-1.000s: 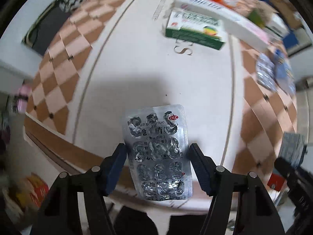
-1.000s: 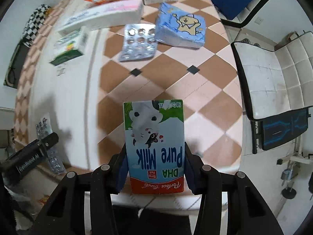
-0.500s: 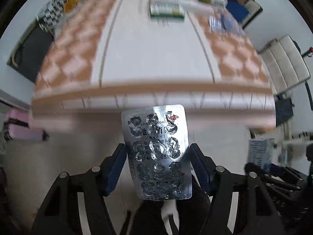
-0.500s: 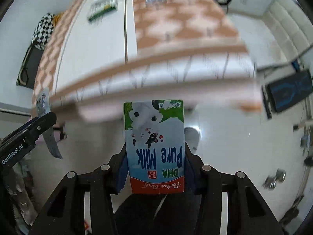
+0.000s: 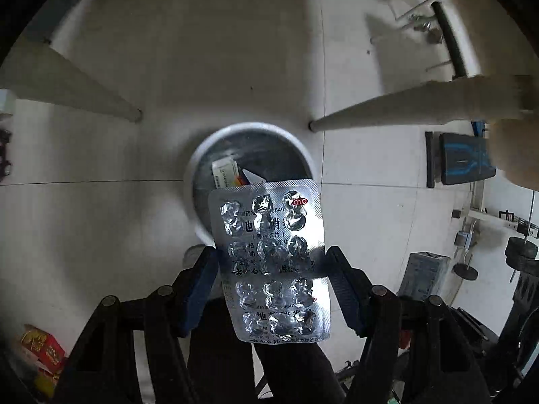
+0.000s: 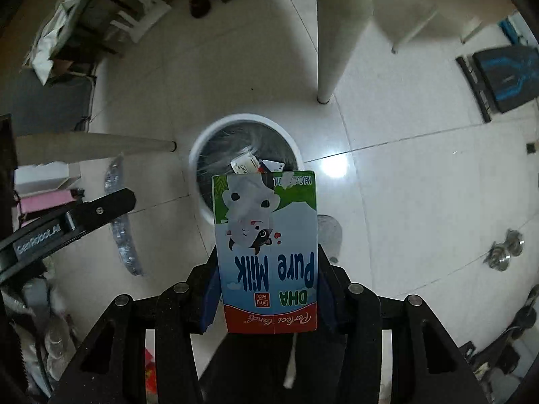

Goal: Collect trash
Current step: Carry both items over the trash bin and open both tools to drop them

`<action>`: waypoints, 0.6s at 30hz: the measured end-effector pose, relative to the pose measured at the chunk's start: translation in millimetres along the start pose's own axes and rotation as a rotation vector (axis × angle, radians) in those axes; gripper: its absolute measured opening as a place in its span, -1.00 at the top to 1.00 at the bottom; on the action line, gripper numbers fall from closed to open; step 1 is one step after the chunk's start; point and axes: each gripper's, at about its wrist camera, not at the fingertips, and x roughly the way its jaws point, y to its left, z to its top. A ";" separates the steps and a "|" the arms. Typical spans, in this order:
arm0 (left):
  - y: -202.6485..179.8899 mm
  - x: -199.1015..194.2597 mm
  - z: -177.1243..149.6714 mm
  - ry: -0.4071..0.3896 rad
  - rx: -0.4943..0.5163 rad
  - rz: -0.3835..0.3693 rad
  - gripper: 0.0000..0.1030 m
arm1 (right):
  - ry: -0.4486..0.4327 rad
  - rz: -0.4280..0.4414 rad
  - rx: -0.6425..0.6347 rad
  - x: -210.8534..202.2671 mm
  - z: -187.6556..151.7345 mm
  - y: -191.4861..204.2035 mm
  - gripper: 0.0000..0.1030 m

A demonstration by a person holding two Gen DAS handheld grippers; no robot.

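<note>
My left gripper (image 5: 273,269) is shut on a silver blister pack (image 5: 269,259) and holds it above a round white trash bin (image 5: 198,155) on the floor. The bin has a dark liner and holds some boxes (image 5: 224,171). My right gripper (image 6: 266,269) is shut on a Pure Milk carton (image 6: 266,252), held upside down above the same bin (image 6: 202,141). The left gripper arm (image 6: 67,222) with the blister pack (image 6: 124,235) shows at the left of the right wrist view. The milk carton (image 5: 422,276) shows at the right of the left wrist view.
Two tapered white table legs (image 5: 74,87) (image 5: 404,107) stand on either side of the bin on the white tiled floor. A red box (image 5: 40,346) lies at the lower left. Clutter and boxes (image 6: 84,23) sit at the far left, a blue-black pad (image 6: 505,74) at the right.
Both grippers have swung from the tabletop, past the table edge, down to the floor, and now hang over the trash bin. Each still holds its item.
</note>
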 end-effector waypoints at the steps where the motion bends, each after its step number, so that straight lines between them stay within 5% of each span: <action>1: 1.8 15.0 6.9 0.007 0.002 0.000 -0.24 | 0.004 0.000 0.007 14.5 3.7 -2.8 0.02; 6: 15.7 64.6 25.3 0.037 -0.049 0.027 -0.29 | 0.045 0.022 0.025 85.0 27.2 -16.2 0.00; 10: 31.2 70.6 21.3 0.021 -0.077 0.037 -0.90 | 0.066 0.048 0.019 126.3 49.2 -12.0 -0.03; 13: 41.6 65.0 11.5 -0.004 -0.099 0.092 -0.90 | 0.063 0.083 0.015 147.4 56.1 -10.8 -0.75; 18: 49.6 39.4 -9.0 -0.134 -0.080 0.280 -0.90 | 0.051 0.022 -0.022 152.3 52.7 -1.2 -0.90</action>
